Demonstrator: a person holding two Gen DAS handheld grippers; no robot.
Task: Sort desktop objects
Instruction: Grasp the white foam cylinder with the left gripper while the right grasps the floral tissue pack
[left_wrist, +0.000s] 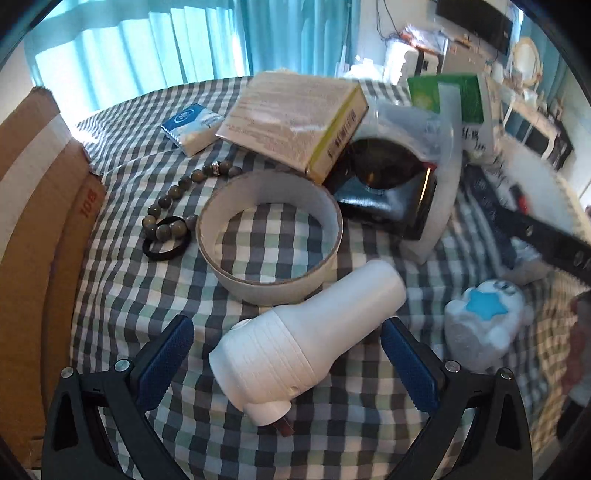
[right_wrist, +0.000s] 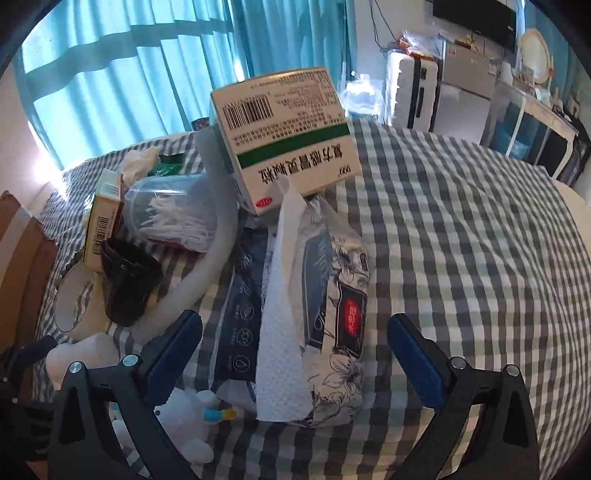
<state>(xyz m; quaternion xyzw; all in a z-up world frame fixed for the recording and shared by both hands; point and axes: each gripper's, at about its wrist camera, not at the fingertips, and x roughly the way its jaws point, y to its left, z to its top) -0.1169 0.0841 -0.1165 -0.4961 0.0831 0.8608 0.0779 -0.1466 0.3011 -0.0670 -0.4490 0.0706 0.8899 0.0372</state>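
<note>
In the left wrist view my left gripper (left_wrist: 288, 360) is open, its blue pads either side of a white bottle-shaped device (left_wrist: 306, 341) lying on the checked cloth (left_wrist: 155, 295), not touching it. Beyond it lie a white tape ring (left_wrist: 271, 236), a bead bracelet (left_wrist: 181, 206), a black hair tie (left_wrist: 166, 243), a tissue pack (left_wrist: 194, 127) and a tan medicine box (left_wrist: 295, 118). In the right wrist view my right gripper (right_wrist: 295, 354) is open around a floral tissue pack (right_wrist: 303, 325) with a sheet sticking out. A green-striped medicine box (right_wrist: 288, 136) leans behind it.
A cardboard box (left_wrist: 33, 221) stands along the left edge. A white plush toy (left_wrist: 484, 325) lies at the right, also seen in the right wrist view (right_wrist: 184, 417). A black cup (right_wrist: 129, 280), a cotton-swab jar (right_wrist: 173, 218) and a white curved band (right_wrist: 207, 258) crowd the left.
</note>
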